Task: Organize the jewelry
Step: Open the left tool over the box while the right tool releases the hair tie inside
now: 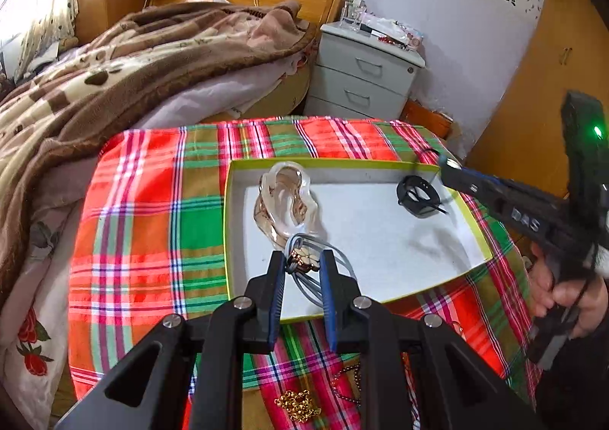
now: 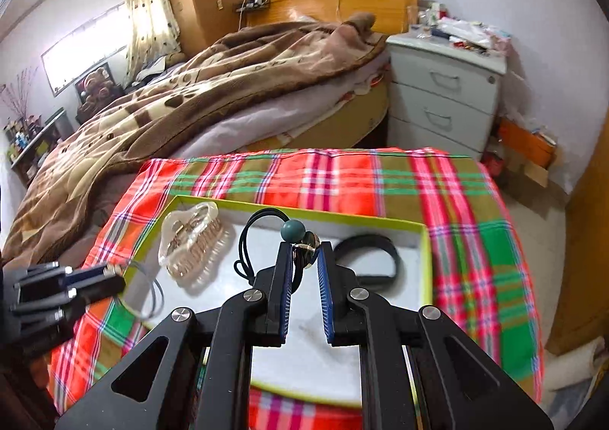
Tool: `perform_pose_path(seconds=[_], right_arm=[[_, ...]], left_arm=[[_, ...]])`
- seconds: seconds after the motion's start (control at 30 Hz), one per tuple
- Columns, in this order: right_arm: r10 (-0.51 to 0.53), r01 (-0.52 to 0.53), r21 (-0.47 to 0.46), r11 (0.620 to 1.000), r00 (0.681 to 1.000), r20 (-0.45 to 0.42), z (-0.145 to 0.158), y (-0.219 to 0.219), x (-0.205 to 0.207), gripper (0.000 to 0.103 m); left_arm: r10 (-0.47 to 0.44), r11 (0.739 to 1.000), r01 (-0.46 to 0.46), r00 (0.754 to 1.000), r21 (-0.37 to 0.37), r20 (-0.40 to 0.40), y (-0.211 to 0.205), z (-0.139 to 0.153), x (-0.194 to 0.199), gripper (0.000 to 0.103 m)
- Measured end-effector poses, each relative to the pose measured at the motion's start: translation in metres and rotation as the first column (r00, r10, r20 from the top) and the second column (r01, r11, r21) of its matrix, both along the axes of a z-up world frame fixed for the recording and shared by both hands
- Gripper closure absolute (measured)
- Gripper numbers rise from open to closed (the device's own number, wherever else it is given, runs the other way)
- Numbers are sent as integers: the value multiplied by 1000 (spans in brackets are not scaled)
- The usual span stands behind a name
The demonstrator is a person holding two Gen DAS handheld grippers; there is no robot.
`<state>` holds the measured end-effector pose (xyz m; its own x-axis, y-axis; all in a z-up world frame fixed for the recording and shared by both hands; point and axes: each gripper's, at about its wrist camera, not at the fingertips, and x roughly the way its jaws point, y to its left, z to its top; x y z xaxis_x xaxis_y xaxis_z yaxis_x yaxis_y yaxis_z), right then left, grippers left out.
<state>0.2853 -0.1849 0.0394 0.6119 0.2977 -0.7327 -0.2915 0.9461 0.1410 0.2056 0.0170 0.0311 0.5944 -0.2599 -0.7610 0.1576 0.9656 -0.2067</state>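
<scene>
With my left jaws (image 1: 302,270) clamped on a grey hair tie (image 1: 304,258) and my right jaws (image 2: 304,258) gripping a black hair tie (image 2: 293,236), both over the box (image 2: 426,262), next comes lowering and letting go.

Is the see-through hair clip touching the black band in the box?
Apart. The right wrist view shows the clear hair clip at one end of the box and the black band at the other, with bare white floor between them.

Both grippers are black plastic with blue ribbed pads (image 1: 276,300) and silver round screws (image 2: 253,295); the right gripper (image 1: 449,165) carries a green light and pale lettering.
</scene>
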Motion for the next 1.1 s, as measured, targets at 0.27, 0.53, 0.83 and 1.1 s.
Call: perform_pose_path(seconds=[0.27, 0.53, 0.83, 1.1], right_arm=[[68, -66, 24, 998, 989, -129, -27, 24, 40, 89], [100, -99, 18, 995, 974, -204, -48, 37, 56, 89], [88, -96, -32, 995, 975, -206, -59, 45, 63, 89], [86, -104, -90, 991, 980, -182, -62, 50, 63, 89]], left_arm=[[22, 1000, -23, 999, -7, -34, 5, -12, 9, 84], [22, 1000, -22, 998, -9, -62, 5, -23, 16, 84], [38, 999, -35, 997, 41, -73, 1, -32, 18, 84], [44, 998, -40, 994, 42, -95, 0, -38, 19, 83]])
